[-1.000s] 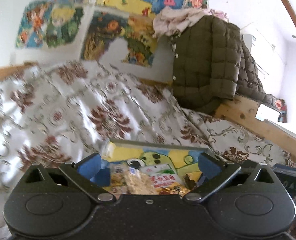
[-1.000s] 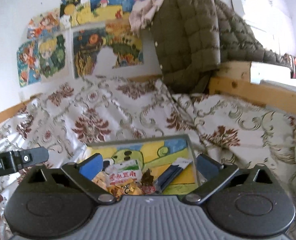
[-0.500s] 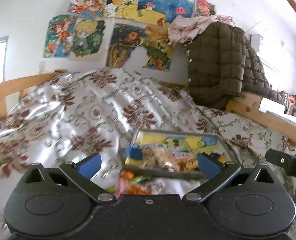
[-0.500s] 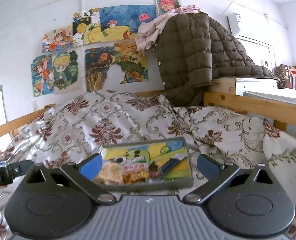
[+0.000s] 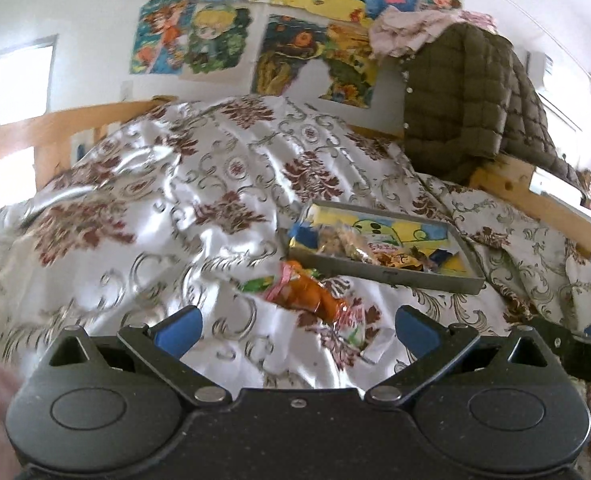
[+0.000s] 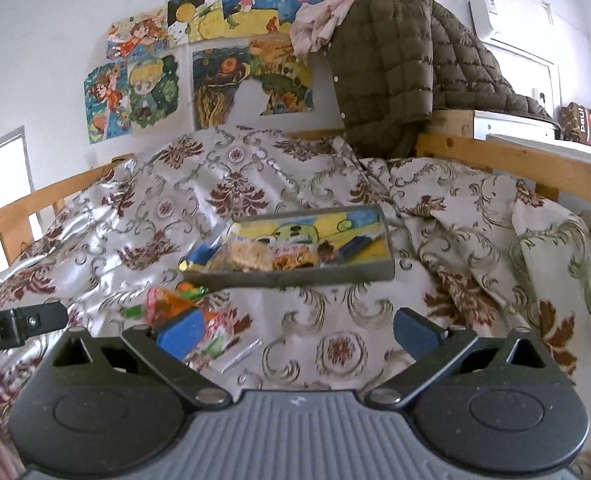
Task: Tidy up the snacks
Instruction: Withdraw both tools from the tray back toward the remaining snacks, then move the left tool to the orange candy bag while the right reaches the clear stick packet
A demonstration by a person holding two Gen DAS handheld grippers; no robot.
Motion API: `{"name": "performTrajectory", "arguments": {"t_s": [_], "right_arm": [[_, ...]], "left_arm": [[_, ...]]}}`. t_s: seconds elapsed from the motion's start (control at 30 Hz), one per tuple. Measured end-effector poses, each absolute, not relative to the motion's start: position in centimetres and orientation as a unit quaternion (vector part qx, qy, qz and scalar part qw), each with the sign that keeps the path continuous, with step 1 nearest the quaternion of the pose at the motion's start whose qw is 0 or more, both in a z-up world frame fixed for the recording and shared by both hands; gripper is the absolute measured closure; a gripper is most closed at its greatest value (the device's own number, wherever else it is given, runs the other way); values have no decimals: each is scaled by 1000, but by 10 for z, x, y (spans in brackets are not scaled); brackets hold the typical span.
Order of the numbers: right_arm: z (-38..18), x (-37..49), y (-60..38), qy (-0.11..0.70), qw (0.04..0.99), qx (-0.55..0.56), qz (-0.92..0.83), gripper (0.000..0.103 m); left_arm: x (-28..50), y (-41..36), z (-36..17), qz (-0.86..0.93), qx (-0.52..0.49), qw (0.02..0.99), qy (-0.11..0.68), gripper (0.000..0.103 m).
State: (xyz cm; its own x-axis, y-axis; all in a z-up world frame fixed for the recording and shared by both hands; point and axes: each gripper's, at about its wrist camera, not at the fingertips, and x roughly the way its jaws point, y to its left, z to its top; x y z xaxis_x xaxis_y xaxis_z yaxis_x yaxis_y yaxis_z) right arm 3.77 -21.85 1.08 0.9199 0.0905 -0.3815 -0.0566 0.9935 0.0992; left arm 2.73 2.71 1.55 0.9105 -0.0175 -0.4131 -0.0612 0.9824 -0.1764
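A bed [image 5: 199, 208] with a wooden frame carries everything here, draped in a shiny pale bedspread [image 6: 295, 184] patterned with dark red flowers and grey scrolls. Behind it a white wall holds a cluster of bright cartoon paintings [image 6: 199, 52]. At the far right, an olive quilted jacket [image 6: 391, 60] hangs over the bed frame with a pale pink cloth [image 6: 319, 20] bunched on top. An air conditioner [image 6: 491, 16] sits high on the right wall, and a window [image 5: 11, 80] glows at the left.

A shallow grey tray [image 6: 295, 276] with a yellow and blue cartoon lining lies on the bedspread in the middle distance. Several snack packets [image 6: 271, 254] are heaped in its left and near part, one with red printed characters too small to read. Just near of the tray, on the bedspread, lies an orange snack packet [image 5: 307, 296] with clear, green-printed wrappers beside it.

The left claw [image 5: 295, 330] has its blue-padded jaws spread wide apart with nothing between them, near the orange packet. The right claw [image 6: 297, 332] is likewise spread wide and empty; its left pad partly hides the loose wrappers.

A bag [image 6: 587, 126] on the far right shelf reads "paul". The left claw's body at the right view's left edge shows "oot.AI".
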Motion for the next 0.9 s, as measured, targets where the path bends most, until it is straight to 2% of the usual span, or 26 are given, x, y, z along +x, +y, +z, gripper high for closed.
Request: {"name": "performTrajectory", "arguments": {"t_s": [0.4,0.9], "right_arm": [[16,4,-196,201,978,6,56,0],[5,17,-194,244,969,-15,49,0]], "left_arm": [[11,26,14,38,-97,966,238,1],[33,23,8,42,-69,948,309,1]]}}
